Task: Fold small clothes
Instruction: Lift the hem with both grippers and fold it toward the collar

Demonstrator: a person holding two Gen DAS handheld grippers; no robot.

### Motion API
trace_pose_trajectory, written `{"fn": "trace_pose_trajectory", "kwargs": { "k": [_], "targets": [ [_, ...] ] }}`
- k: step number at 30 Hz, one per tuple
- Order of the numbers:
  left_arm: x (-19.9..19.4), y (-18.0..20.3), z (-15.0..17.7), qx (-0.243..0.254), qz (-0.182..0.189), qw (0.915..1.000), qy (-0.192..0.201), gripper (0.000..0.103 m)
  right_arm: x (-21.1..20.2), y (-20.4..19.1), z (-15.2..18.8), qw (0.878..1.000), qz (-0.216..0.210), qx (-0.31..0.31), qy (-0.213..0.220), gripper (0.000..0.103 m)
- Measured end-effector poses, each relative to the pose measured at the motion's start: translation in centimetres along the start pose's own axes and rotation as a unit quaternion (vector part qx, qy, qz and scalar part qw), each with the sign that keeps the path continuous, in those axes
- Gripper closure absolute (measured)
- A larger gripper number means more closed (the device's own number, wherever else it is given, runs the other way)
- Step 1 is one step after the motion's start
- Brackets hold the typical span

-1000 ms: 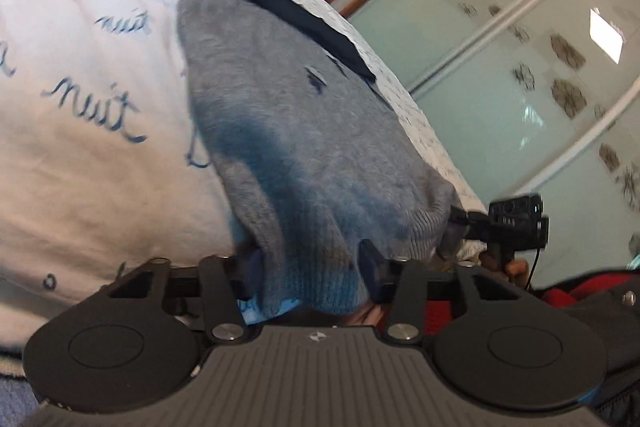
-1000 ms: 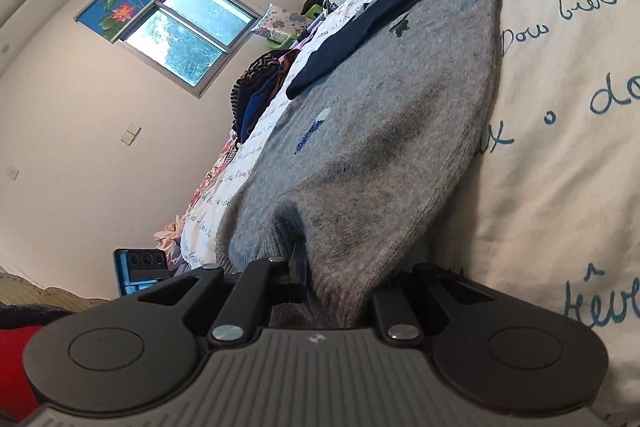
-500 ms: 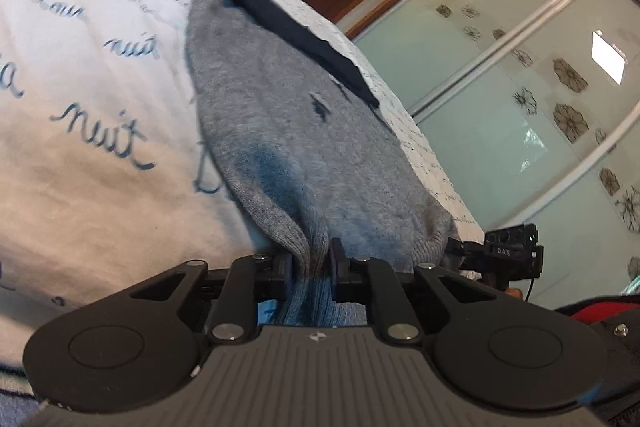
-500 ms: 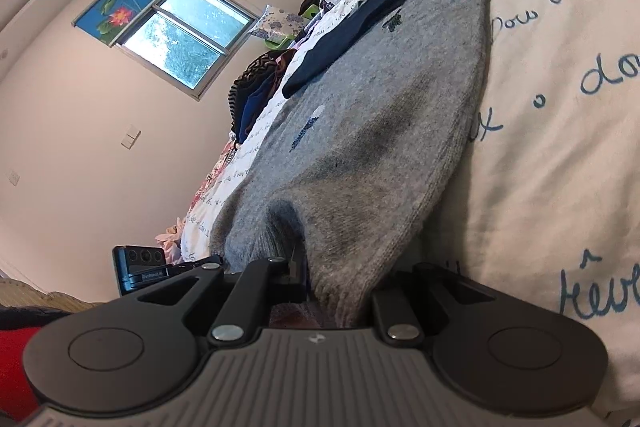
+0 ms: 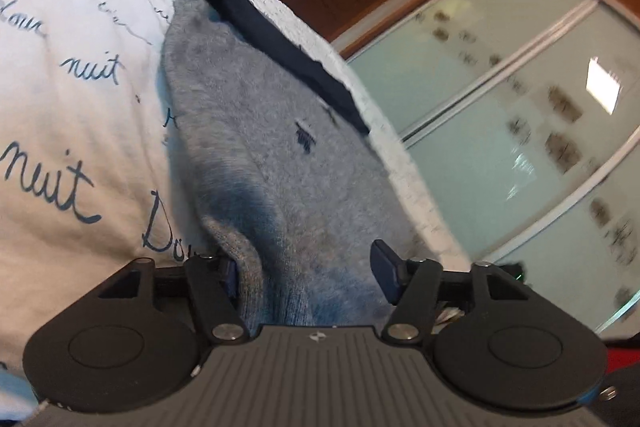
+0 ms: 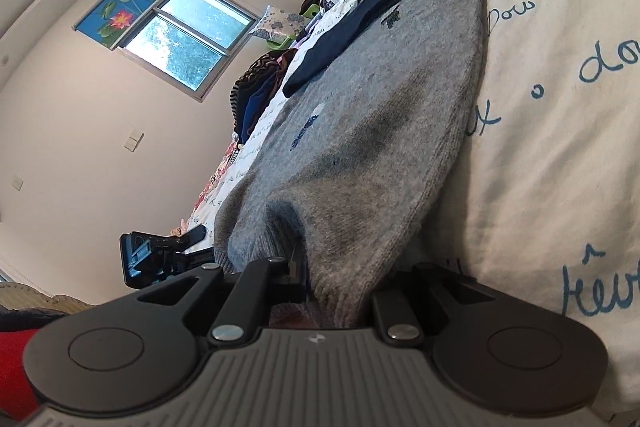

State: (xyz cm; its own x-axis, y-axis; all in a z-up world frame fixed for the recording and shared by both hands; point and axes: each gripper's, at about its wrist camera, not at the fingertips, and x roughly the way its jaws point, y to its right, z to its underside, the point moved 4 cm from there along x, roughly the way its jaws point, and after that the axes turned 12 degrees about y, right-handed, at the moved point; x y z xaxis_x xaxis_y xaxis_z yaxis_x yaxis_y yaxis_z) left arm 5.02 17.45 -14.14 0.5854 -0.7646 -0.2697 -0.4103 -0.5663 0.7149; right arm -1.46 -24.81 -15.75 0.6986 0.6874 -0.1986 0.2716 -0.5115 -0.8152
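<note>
One fuzzy grey knit sweater [image 5: 276, 131] with a navy collar [image 5: 272, 39] lies flat on your script-printed bedspread [image 5: 80, 75]. Your left gripper [image 5: 308, 271] has just been opening, its jaws half apart with the hem loose between them. Your right gripper [image 6: 336, 291] is clamped tight on the ribbed hem.

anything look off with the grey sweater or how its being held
One thing: only the right gripper is clamped on the grey sweater's hem. The left gripper has just been opening, hem loose between its jaws. No visible damage.
</note>
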Motion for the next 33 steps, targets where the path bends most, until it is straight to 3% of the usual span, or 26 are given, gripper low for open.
{"fn": "trace_pose_trajectory", "kwargs": {
  "k": [2,5,9,12,22,33],
  "targets": [
    [-0.1,0.2,0.1,0.009,-0.014,0.9998,-0.012,0.08,-0.1,0.0,0.1,1.0,-0.001,0.0,0.001,0.094],
    [-0.9,-0.1,0.1,0.007,-0.023,0.9996,-0.013,0.091,-0.1,-0.1,0.1,1.0,0.001,-0.004,0.001,0.094],
    [-2.2,1.2,-0.3,0.035,-0.018,0.9992,0.002,0.093,0.0,-1.3,0.1,0.999,0.004,-0.034,-0.002,0.094],
    [-2.5,2.7,-1.6,0.054,-0.003,0.9981,0.027,0.093,-0.3,-2.3,-0.3,0.999,-0.026,-0.037,0.006,0.093],
    [0.0,7.4,-6.7,0.091,0.039,0.9907,0.094,0.093,-1.5,-4.4,-5.7,0.993,-0.063,-0.052,0.082,0.093],
    [1.8,8.8,-9.8,0.093,0.031,0.989,0.11,0.094,0.2,-4.5,-10.3,0.991,-0.05,-0.066,0.103,0.095]
  ]
}}
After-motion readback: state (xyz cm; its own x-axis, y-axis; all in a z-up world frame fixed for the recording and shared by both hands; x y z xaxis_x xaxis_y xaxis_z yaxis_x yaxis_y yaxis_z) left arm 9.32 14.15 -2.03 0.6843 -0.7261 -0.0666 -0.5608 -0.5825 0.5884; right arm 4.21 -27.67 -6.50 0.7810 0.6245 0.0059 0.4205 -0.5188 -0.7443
